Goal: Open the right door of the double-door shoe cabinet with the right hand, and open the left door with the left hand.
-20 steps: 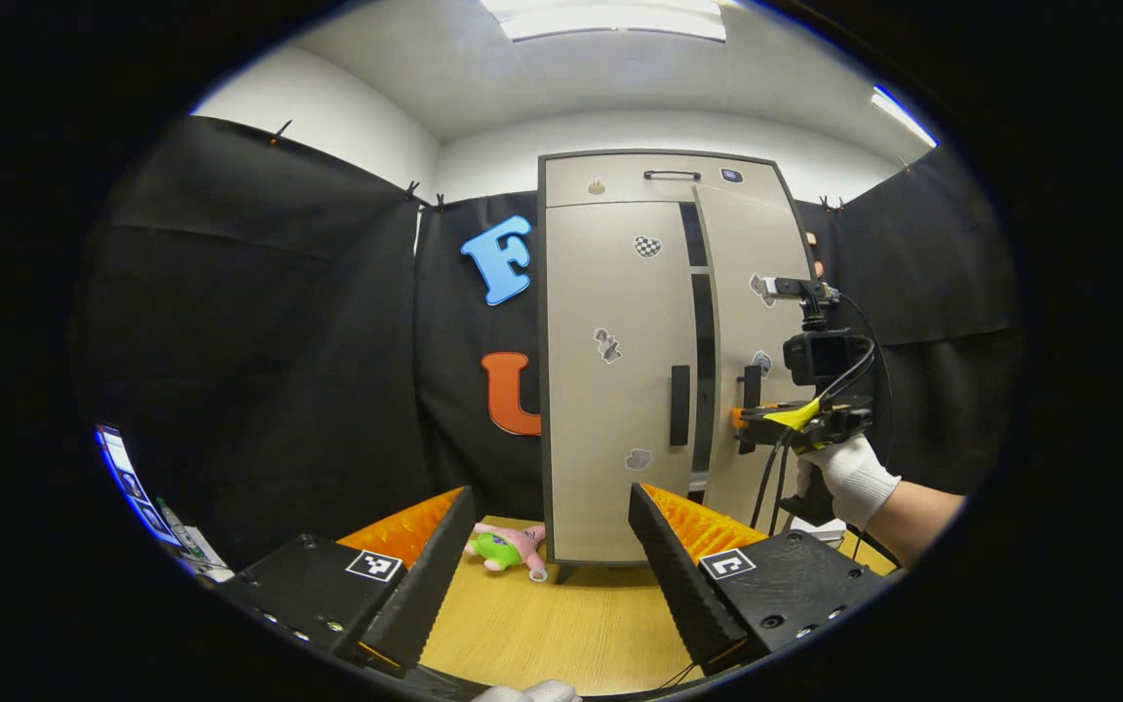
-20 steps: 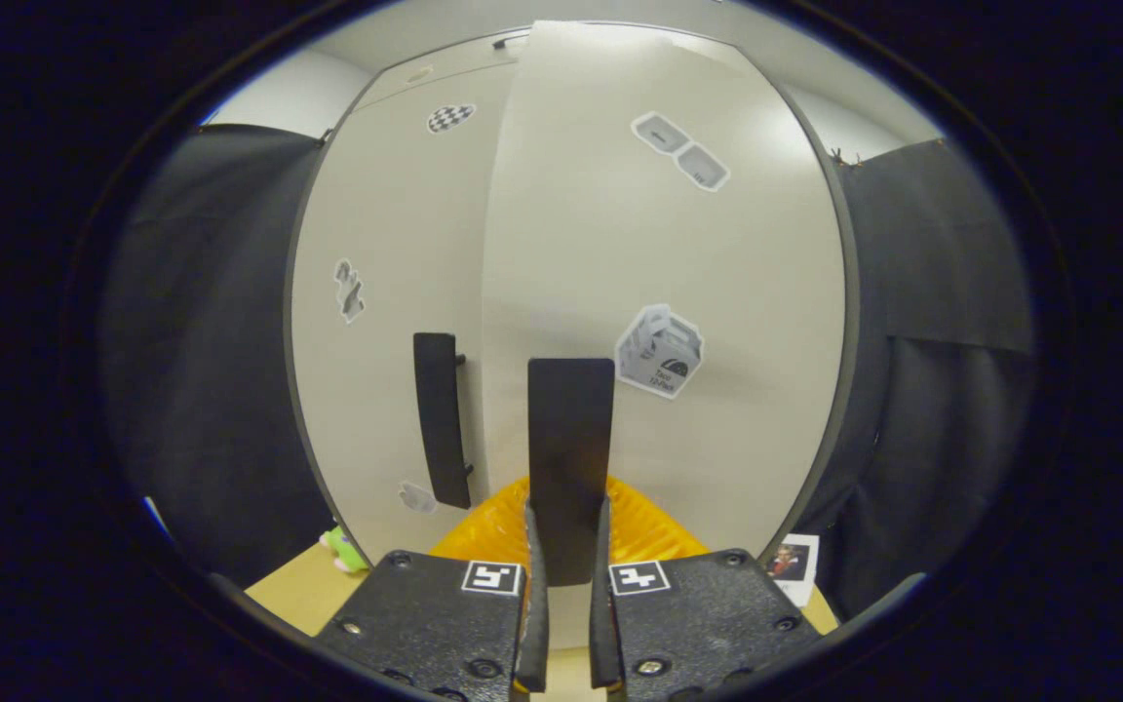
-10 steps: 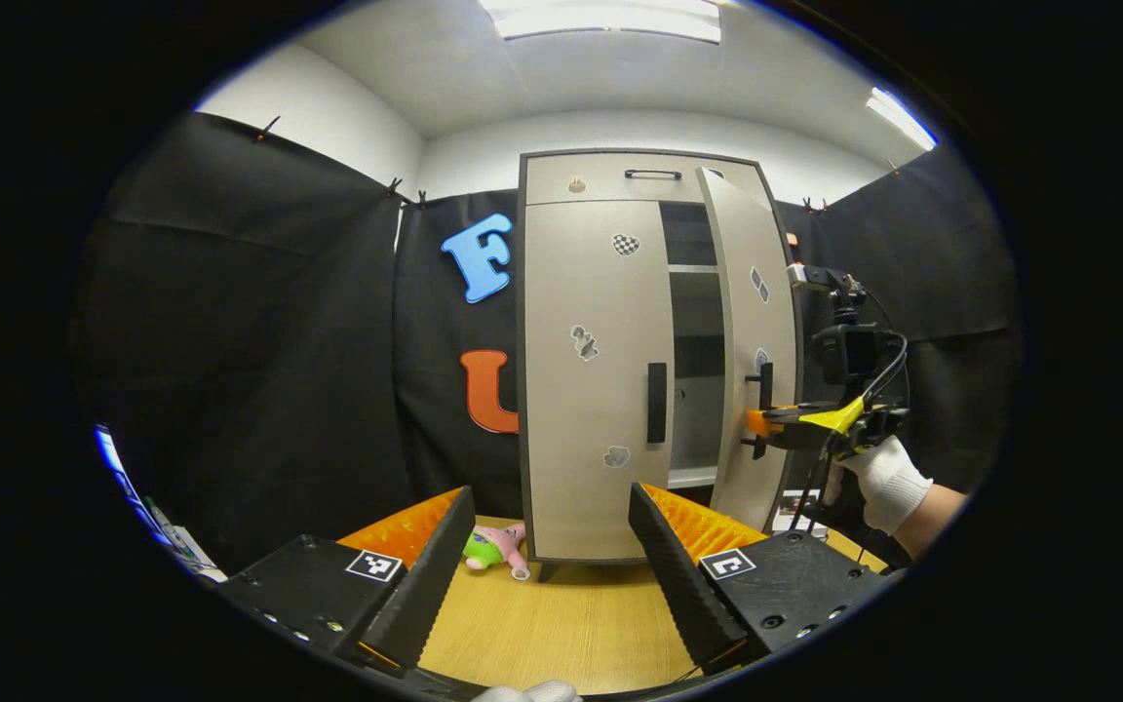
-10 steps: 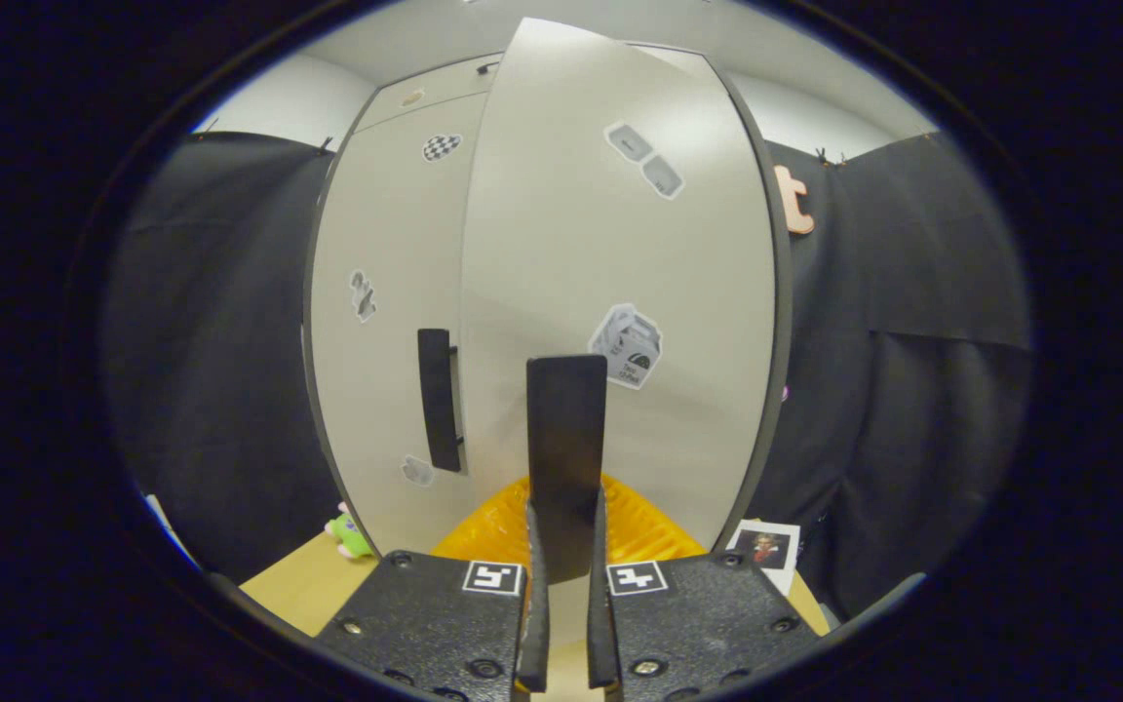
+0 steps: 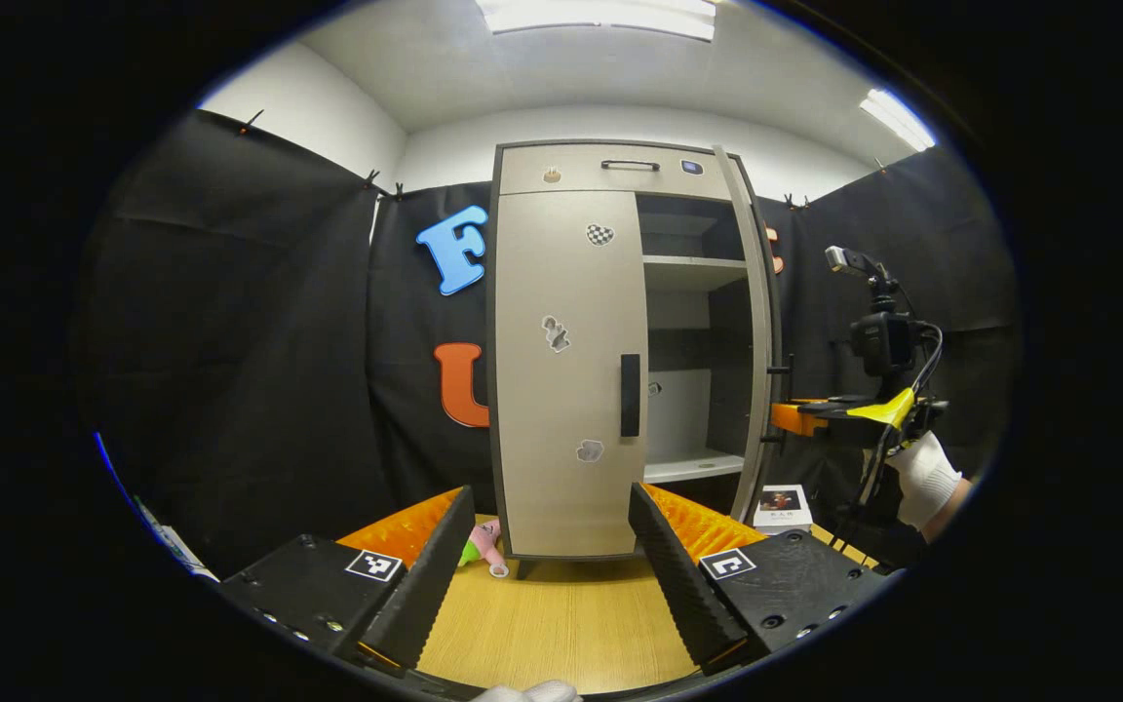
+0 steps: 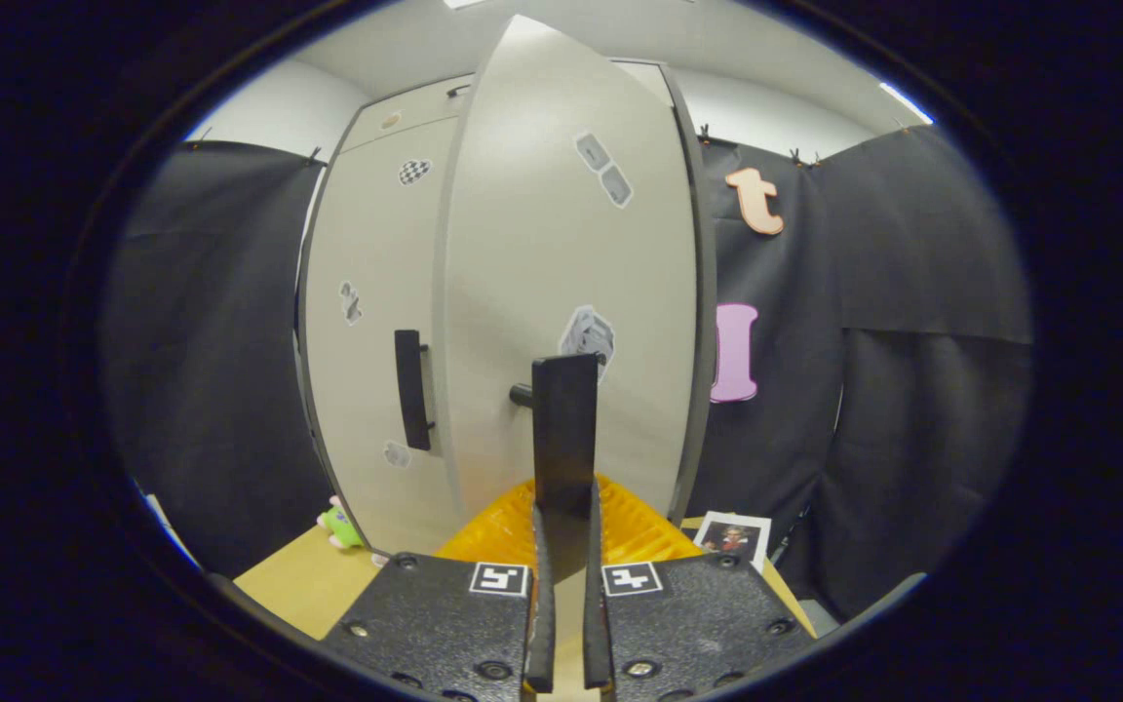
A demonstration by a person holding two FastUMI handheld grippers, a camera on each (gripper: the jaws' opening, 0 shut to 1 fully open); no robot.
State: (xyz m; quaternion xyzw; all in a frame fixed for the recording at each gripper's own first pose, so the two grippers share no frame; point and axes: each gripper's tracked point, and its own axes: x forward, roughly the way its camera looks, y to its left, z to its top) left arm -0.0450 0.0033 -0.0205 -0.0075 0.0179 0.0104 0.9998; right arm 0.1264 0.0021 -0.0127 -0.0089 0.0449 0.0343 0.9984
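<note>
The beige shoe cabinet stands on the wooden table. Its left door is closed, with a black bar handle. The right door is swung wide and stands edge-on, baring the shelves. My right gripper, held by a gloved hand, grips that door's handle. In the right gripper view the right door faces me and my right gripper is shut on its black handle. My left gripper hangs open before the left door, well short of it.
A small plush toy lies at the cabinet's left foot. A photo card leans by the right foot. Above the doors is a drawer with a handle. Bare wooden tabletop lies between my left gripper and the cabinet.
The right door has swung from slightly ajar to wide open, pulled by my right gripper moving outward to the right. My left gripper has stayed open and drifted slightly.
</note>
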